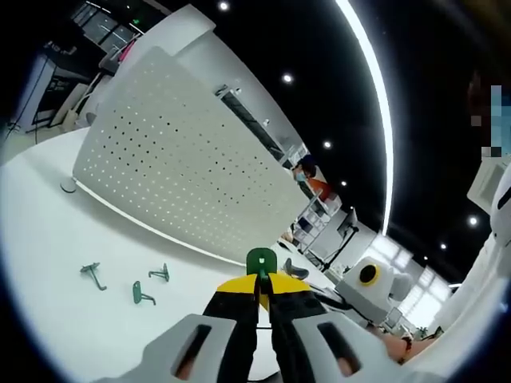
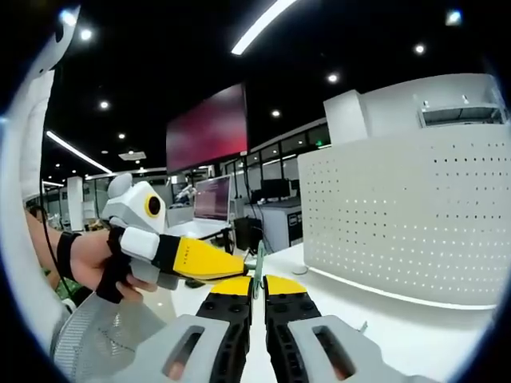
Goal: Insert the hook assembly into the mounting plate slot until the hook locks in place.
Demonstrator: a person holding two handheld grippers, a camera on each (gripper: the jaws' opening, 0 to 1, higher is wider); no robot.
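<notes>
A white perforated mounting plate point(image 1: 184, 167) stands upright on the white table point(image 1: 48, 239); it also rises at the right of the right gripper view point(image 2: 407, 215). My left gripper point(image 1: 262, 281) is shut on a green hook assembly point(image 1: 261, 260), held in front of the plate's near end. My right gripper point(image 2: 257, 289) is shut on a thin green edge of that hook assembly point(image 2: 259, 270). The left gripper point(image 2: 242, 267), held by a hand, meets it from the left. Three loose green hooks point(image 1: 93, 274) point(image 1: 142, 294) point(image 1: 160, 274) lie on the table.
The other gripper's white body point(image 1: 363, 279) sits close on the right. A small round foot point(image 1: 68, 185) lies by the plate's far corner. Behind are desks, a red screen point(image 2: 207, 128) and a person in orange point(image 1: 315, 182).
</notes>
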